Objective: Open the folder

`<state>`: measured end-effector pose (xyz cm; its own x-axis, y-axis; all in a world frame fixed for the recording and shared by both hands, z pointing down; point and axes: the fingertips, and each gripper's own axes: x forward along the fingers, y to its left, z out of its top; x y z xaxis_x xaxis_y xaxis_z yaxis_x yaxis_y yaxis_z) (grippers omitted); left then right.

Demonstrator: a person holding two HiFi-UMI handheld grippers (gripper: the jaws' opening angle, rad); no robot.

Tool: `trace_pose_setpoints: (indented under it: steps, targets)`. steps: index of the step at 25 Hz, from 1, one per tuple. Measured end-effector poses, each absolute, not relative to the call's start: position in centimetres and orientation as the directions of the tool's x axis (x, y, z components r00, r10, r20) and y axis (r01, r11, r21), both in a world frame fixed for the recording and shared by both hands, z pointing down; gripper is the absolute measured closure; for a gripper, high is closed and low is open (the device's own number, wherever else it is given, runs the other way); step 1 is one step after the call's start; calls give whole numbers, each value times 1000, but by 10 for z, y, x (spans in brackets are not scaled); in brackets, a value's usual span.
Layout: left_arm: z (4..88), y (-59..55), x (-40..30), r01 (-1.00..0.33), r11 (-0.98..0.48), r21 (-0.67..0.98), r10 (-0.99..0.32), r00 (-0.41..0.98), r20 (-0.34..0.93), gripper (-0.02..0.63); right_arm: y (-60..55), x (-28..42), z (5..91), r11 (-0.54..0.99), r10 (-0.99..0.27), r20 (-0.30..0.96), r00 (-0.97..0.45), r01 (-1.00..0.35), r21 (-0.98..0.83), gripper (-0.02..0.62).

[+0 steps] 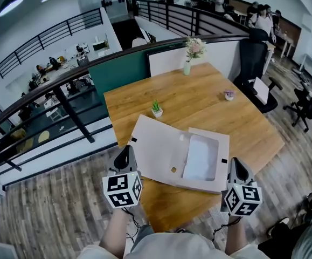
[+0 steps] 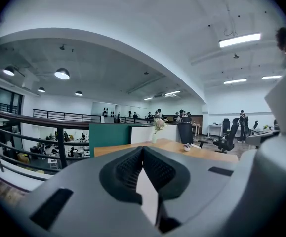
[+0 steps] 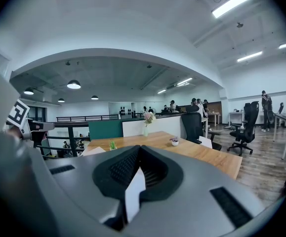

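Left gripper (image 1: 126,151): jaws fully together, pinching a thin white edge of the folder (image 1: 161,150). In the left gripper view that edge stands as a narrow white strip (image 2: 147,196) between the ribbed pads. Right gripper (image 1: 235,164): jaws likewise closed on a white edge of the same folder, seen as a strip (image 3: 134,194) between its pads in the right gripper view.

Position of the folder: it spans the gap between the two grippers and extends forward from both sets of jaws over the near part of the wooden table (image 1: 199,99). The left gripper has it at the near left corner, the right gripper at the near right edge. The folder lies spread open, its broad white panel ahead of the left gripper. A shallow rectangular recess (image 1: 201,156) is ahead and to the inner side of the right gripper.

Containers noted:
- The recess shows a pale surface inside; whether this is paper cannot be determined.
- A small white pot (image 1: 157,112) holding a green plant stands just beyond the folder, ahead of the left gripper.
- A second small pot (image 1: 229,95) with a purplish plant stands further out, ahead of the right gripper.
- A slim vase (image 1: 186,68) holding pale flowers (image 1: 194,47) stands at the far table edge, between the two grippers' lines.
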<state>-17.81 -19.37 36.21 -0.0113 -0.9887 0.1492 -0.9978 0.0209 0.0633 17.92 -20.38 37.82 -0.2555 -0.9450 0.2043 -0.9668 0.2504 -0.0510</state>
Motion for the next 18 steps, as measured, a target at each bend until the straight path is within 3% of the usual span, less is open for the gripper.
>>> trace_pose_setpoints:
  steps: [10, 18]
  targets:
    - [364, -192, -191, -996, 51, 67, -986, -39, 164, 603, -207, 199, 357, 221, -957, 174, -231, -973, -74, 595]
    - [371, -199, -199, -992, 64, 113, -983, -43, 179, 603, -209, 170, 367, 255, -945, 196, -262, -965, -60, 596]
